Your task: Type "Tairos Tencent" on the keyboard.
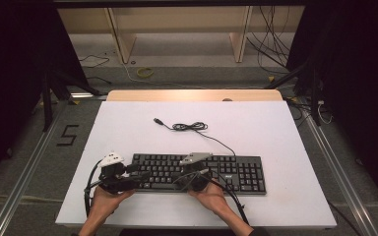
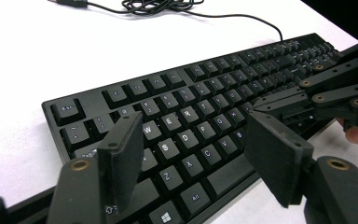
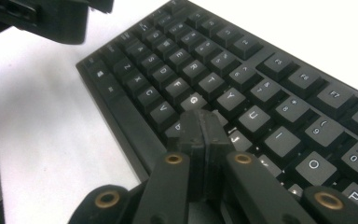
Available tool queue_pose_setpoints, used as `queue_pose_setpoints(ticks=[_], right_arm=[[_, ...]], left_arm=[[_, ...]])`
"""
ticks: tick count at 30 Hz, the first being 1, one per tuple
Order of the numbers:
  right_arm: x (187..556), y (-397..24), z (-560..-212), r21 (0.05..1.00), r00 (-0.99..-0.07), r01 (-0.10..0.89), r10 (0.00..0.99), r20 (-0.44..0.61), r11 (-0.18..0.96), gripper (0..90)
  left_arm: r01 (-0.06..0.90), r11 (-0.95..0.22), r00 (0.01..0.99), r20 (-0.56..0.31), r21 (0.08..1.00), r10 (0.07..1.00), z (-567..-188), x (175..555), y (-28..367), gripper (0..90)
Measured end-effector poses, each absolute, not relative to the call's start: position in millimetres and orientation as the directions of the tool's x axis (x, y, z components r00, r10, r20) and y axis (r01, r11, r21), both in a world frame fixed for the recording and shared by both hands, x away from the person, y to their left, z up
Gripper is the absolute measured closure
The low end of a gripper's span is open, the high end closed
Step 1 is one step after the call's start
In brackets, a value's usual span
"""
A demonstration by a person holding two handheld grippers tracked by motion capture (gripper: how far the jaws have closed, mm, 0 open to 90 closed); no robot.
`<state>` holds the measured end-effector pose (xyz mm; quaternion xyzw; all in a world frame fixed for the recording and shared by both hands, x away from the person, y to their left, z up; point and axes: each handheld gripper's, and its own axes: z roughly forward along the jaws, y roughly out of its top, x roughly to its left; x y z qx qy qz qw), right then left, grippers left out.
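The table [image 1: 275,147], white-topped, lies under everything, and both grippers work at its near edge, where the person's hands come in.

The keyboard [image 1: 236,172] is black and lies flat on the table, lengthwise across the near part. Its left end sits just under and ahead of the left gripper [image 1: 128,173]; its middle lies under the right gripper [image 1: 197,173], and its number pad stretches off to that gripper's right. In the left gripper view the keyboard [image 2: 191,126] runs from below the jaws away toward the upper right, with the Esc key at the far left corner and the letter rows between the two pads.

The left gripper [image 2: 193,158] hovers over the keyboard's left end with its jaws spread wide. Nothing is between them; the Z, X and C keys show in the gap below. In the right gripper view its black body [image 3: 42,16] shows at the upper left, past the keyboard's corner.

The right gripper [image 3: 204,126] has its jaws pressed together, pad against pad, with nothing pinched. The joined tip points down at the letter keys of the keyboard [image 3: 270,93], just at the G and H keys; whether it touches a key I cannot tell. In the left gripper view it [image 2: 261,105] reaches in from the right over the middle rows.

The cable [image 1: 192,127] runs from the keyboard's far edge, beyond the right gripper, to a loose coil and a plug [image 1: 156,120] lying farther away on the table.
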<state>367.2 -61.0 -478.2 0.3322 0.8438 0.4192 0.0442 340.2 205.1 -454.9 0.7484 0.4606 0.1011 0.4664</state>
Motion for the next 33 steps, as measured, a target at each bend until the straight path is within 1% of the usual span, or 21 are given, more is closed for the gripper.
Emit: queue_pose_setpoints(ticks=[13,33], right_arm=[[364.6,-57.7,-484.7,0.726,-0.777,0.515,0.606,0.17,0.456,90.0],[364.7,-64.7,-479.0,0.733,-0.761,0.538,0.615,0.209,0.416,90.0]], left_arm=[[0.582,-0.138,0.565,-0.277,0.801,0.777,-455.3,336.9,205.9,33.3],[0.578,-0.135,0.563,-0.274,0.805,0.78,-456.2,336.2,205.7,31.8]])
